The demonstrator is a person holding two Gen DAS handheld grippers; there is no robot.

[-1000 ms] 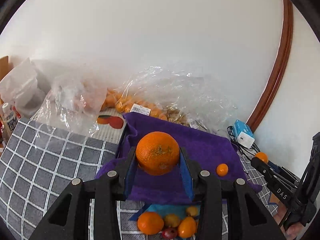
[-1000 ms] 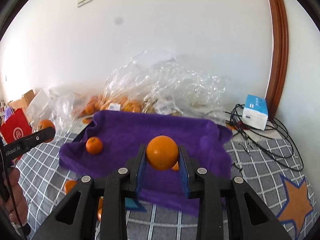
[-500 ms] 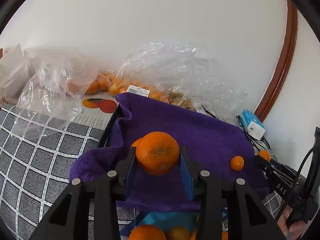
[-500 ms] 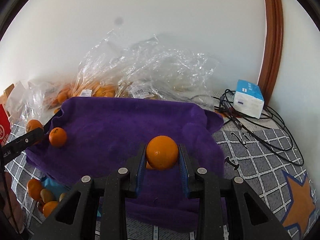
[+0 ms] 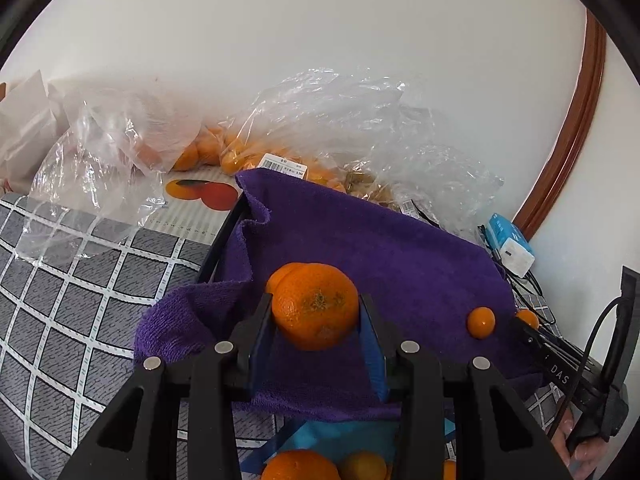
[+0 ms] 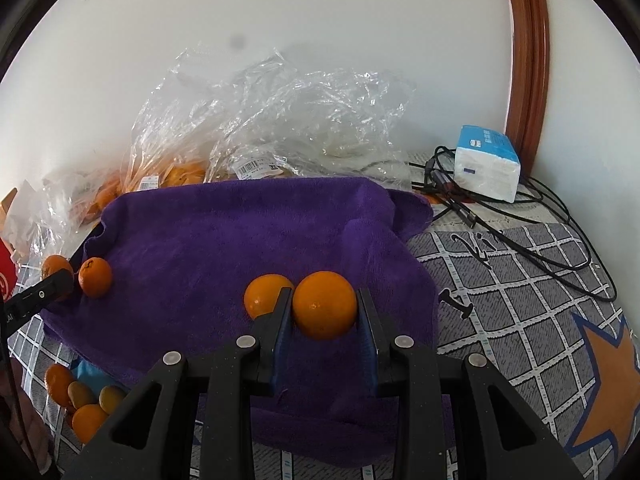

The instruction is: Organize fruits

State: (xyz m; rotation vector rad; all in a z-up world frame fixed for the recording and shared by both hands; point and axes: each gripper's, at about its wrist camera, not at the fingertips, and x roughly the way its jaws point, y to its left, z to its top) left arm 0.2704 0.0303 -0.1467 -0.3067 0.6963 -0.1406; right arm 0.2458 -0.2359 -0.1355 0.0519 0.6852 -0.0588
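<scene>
My left gripper (image 5: 316, 320) is shut on a rough-skinned orange (image 5: 316, 306), held low over the left part of a purple towel (image 5: 384, 252). Another orange (image 5: 282, 276) lies on the towel just behind it. My right gripper (image 6: 324, 312) is shut on a smooth orange (image 6: 325, 305) over the right part of the towel (image 6: 224, 240). A second smooth orange (image 6: 266, 295) rests on the towel just left of its left finger. A small orange (image 6: 95, 277) lies at the towel's left edge.
Clear plastic bags of fruit (image 6: 256, 120) lie behind the towel against the wall. A blue-and-white box (image 6: 486, 164) and black cables (image 6: 520, 232) are at the right. Several small fruits (image 6: 80, 396) sit on a blue patch in front of the towel. A checked grey cloth (image 5: 68, 280) covers the table.
Both grippers have moved forward and down over the towel with their oranges still held. The right gripper's orange now sits beside the smooth orange on the towel.
</scene>
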